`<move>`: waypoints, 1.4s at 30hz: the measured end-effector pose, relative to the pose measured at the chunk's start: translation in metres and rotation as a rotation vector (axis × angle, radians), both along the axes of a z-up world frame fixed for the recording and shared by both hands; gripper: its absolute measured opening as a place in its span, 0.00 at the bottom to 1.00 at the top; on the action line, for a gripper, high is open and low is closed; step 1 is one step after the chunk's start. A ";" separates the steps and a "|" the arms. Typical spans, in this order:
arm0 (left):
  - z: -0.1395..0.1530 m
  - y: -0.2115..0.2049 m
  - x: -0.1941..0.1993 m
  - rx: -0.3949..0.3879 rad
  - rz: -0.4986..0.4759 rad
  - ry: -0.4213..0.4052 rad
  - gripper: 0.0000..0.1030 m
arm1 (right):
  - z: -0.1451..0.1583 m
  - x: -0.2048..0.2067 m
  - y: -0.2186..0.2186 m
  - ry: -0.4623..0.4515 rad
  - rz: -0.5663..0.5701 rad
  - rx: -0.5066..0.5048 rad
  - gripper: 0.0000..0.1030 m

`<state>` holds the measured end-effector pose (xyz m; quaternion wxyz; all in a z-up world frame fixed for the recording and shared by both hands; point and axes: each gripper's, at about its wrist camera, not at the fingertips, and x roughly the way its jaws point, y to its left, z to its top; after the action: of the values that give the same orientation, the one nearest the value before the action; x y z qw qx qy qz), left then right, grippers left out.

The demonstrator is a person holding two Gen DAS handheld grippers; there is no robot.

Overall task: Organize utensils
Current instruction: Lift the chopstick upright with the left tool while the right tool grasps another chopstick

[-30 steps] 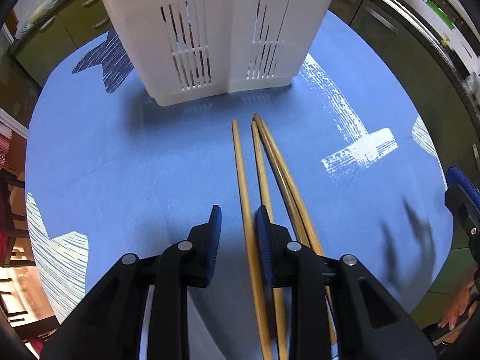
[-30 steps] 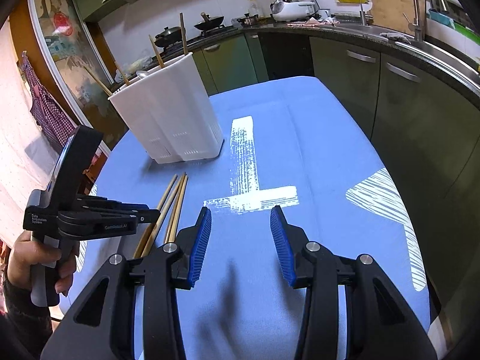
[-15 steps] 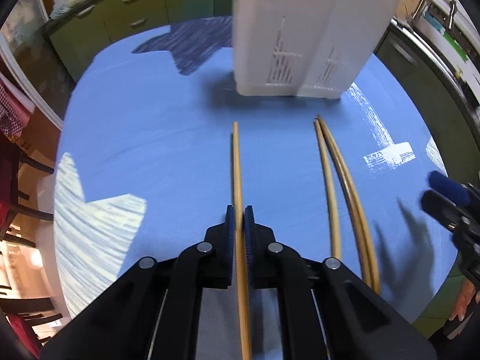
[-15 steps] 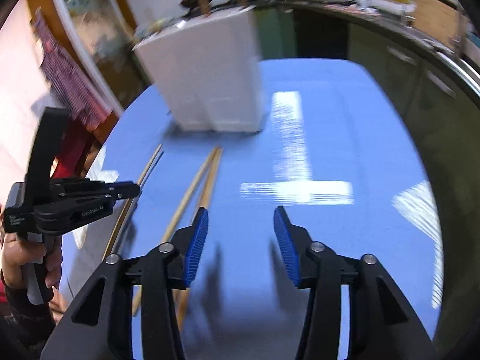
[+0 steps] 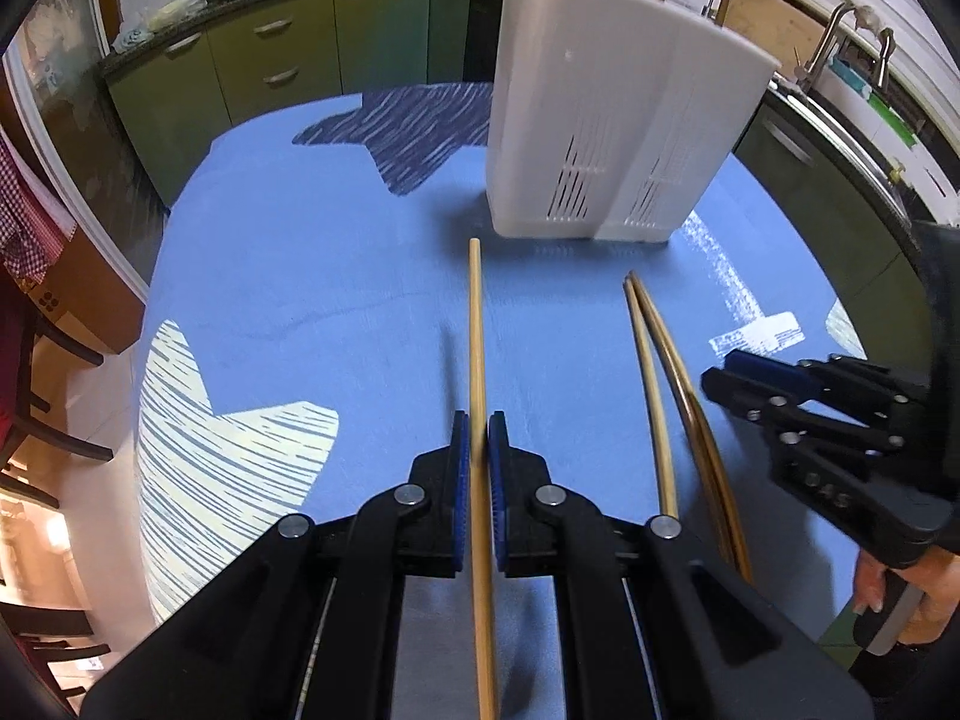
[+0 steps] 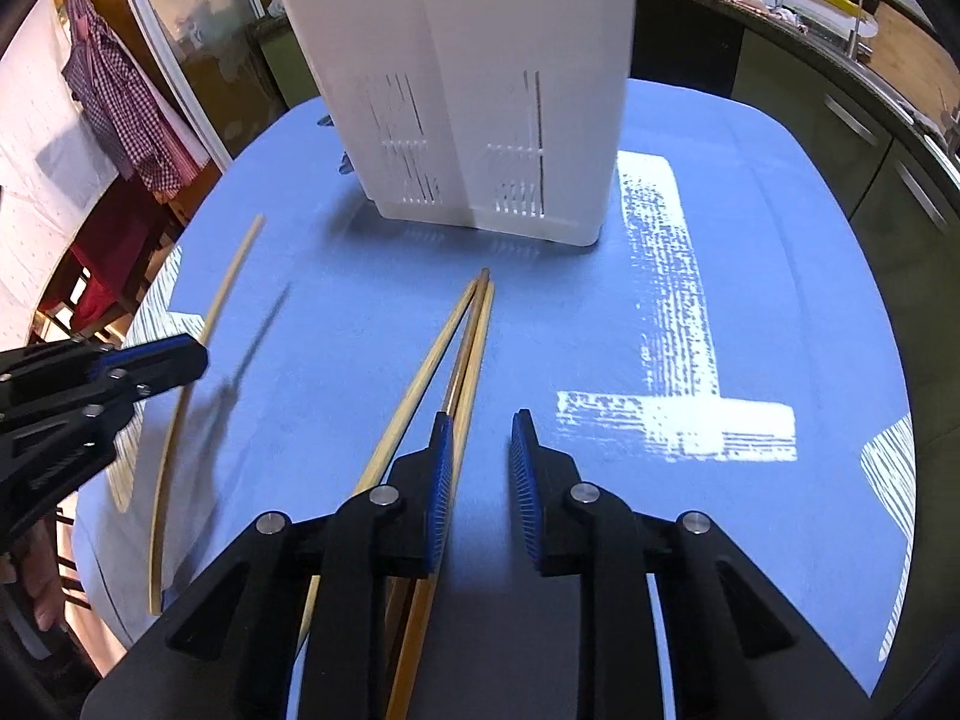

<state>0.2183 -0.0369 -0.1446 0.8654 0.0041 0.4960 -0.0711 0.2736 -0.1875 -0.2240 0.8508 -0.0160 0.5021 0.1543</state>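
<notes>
Chopstick [image 5: 477,324] clamped in left hand-held gripper [image 5: 478,420]: blue pads pinch the shaft from both sides, with no gap showing. Stick runs straight ahead from between the pads, its far tip ending just short of the white utensil holder [image 5: 606,120]. In the right wrist view the same stick appears at far left, raised off the cloth; a thin shadow lies on the cloth beside it.

Right hand-held gripper [image 6: 478,420]: jaws have just been closing but remain apart, a clear gap between the pads. Nothing pressed between them. Left pad [image 6: 441,468] sits directly over the bundle of remaining chopsticks [image 6: 462,324]; whether it touches them cannot be told. Three sticks in that bundle, lying flat on the bench, tips converging near the front of the holder, handles fanning back under the gripper.

Utensil holder stands upright on the bench, slotted vents low on its front wall. Several sticks already stand inside it, ends poking above the rim in the left wrist view.

Bench [image 6: 780,276] covered with a blue cloth bearing white and dark brushed patterns. Green kitchen cabinets [image 5: 270,66] behind.

A person's hand [image 5: 912,594] grips the handle of the right gripper, visible at the lower right of the left wrist view.
</notes>
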 end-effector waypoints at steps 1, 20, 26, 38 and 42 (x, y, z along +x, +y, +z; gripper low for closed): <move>0.002 0.001 -0.001 0.000 0.001 -0.005 0.06 | -0.001 0.001 0.001 0.001 0.000 -0.003 0.19; 0.013 0.006 -0.007 -0.027 0.005 -0.032 0.06 | 0.000 0.001 0.011 -0.003 -0.005 -0.051 0.16; 0.013 0.010 -0.007 -0.034 0.009 -0.033 0.06 | -0.002 0.003 0.020 0.001 0.014 -0.090 0.16; 0.012 0.012 -0.007 -0.038 0.012 -0.033 0.06 | -0.001 0.004 0.017 -0.003 -0.003 -0.108 0.16; 0.012 0.011 -0.009 -0.034 0.012 -0.030 0.06 | -0.003 0.006 0.010 0.001 -0.027 -0.111 0.16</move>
<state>0.2097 -0.0256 -0.1326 0.8732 -0.0122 0.4815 -0.0742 0.2795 -0.1776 -0.2275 0.8504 -0.0564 0.5104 0.1146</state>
